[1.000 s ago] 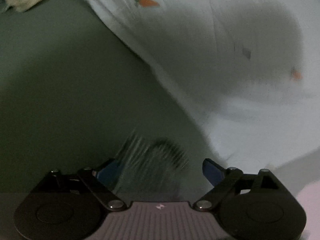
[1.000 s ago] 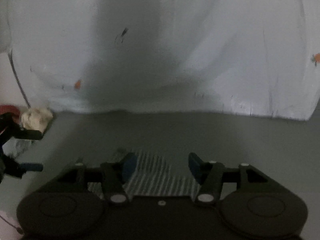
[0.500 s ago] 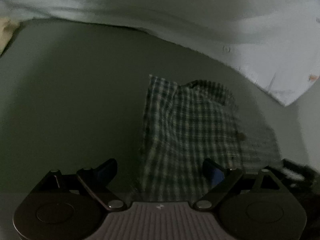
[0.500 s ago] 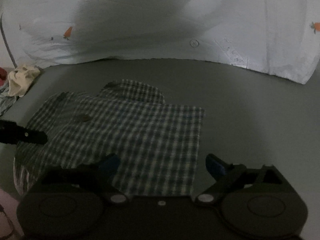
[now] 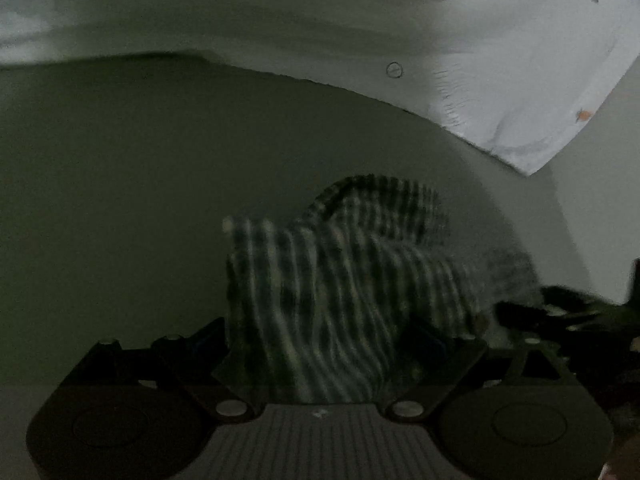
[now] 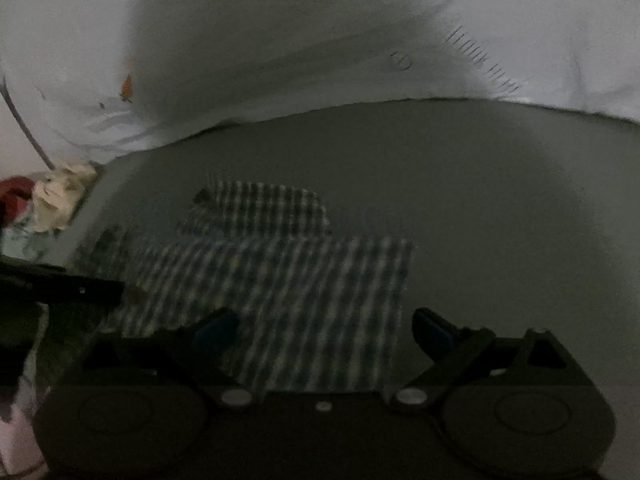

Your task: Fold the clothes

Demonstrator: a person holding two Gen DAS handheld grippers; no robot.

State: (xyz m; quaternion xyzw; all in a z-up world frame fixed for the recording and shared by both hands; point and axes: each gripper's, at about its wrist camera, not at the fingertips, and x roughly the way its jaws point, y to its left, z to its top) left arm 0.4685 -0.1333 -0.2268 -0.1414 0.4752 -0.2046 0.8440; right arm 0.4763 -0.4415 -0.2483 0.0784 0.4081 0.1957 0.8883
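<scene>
In the left wrist view, the grey surface fills the nine o'clock side. The left gripper sits at six o'clock with its fingers spread wide; the checked shirt lies between them and runs up toward the centre, its collar end humped at about one o'clock of the middle. Whether the pads touch the cloth is lost in blur and dark. The white sheet with small orange prints spans twelve to two o'clock. At three to four o'clock, dark parts of the other gripper reach the shirt's edge.

In the right wrist view, a pale bundle of cloth lies at nine o'clock beside something red. A dark bar, part of the left gripper, comes in at eight o'clock against the shirt, which lies flat on the surface from centre to six o'clock. The right gripper has just been opening and stands wide, the shirt's corner between its fingers, unpinched. The sheet covers the top.
</scene>
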